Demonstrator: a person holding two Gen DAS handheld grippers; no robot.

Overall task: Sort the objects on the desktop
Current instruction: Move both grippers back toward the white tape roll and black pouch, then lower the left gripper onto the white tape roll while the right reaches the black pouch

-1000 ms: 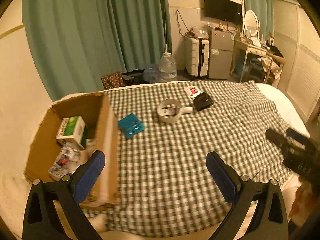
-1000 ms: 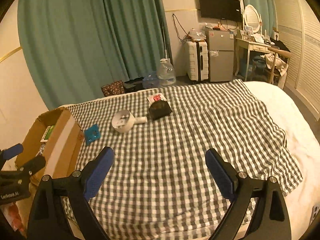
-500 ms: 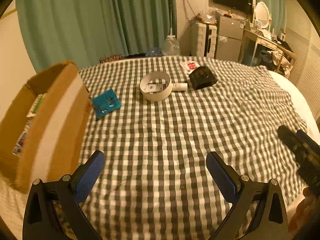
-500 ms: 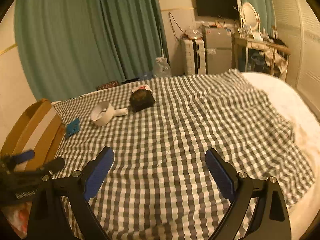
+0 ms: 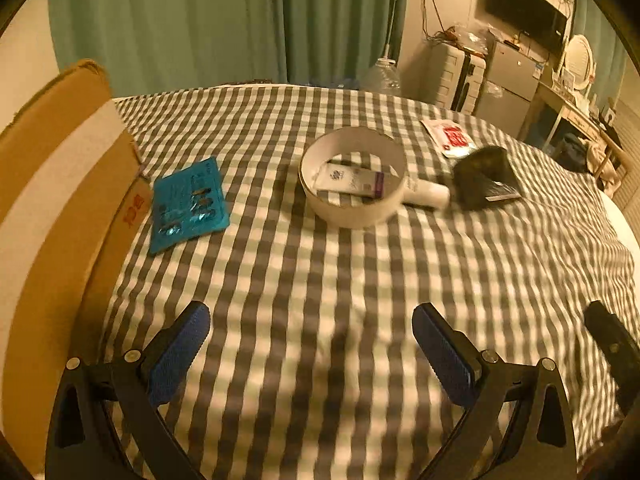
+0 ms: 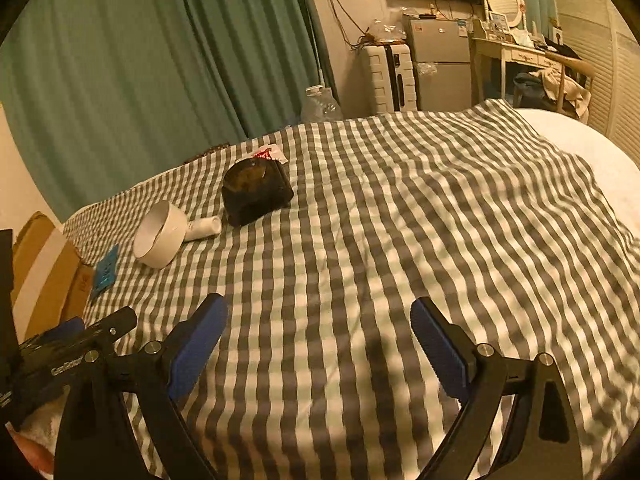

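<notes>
Left wrist view: left tongs [image 5: 306,350] stand wide, nothing between the blue pads, hovering over bare checked blanket [image 5: 320,264] on the bed. Landmark: cardboard box [image 5: 52,208] at the blanket's left edge. Just beside the box lies a teal blister card [image 5: 188,204]. Further from the box, a white tape ring [image 5: 354,176] with a small packet inside it; a white tube [image 5: 428,194] touches the ring on the side away from the box. Beyond the tube, a black case [image 5: 486,180], then a red-and-white sachet [image 5: 450,138], farthest from the box.

Right wrist view: right tongs [image 6: 320,340] also wide and empty, well apart from every item; the black case [image 6: 256,192] is the nearest piece on its side.

Judgement: step in hand is the approach to a first pick, probably the blister card for the left. The card is flat and thin, so come in low, press one pad into the soft blanket at the card's edge, and close across its short side. Risk: pinching blanket along with the card.
</notes>
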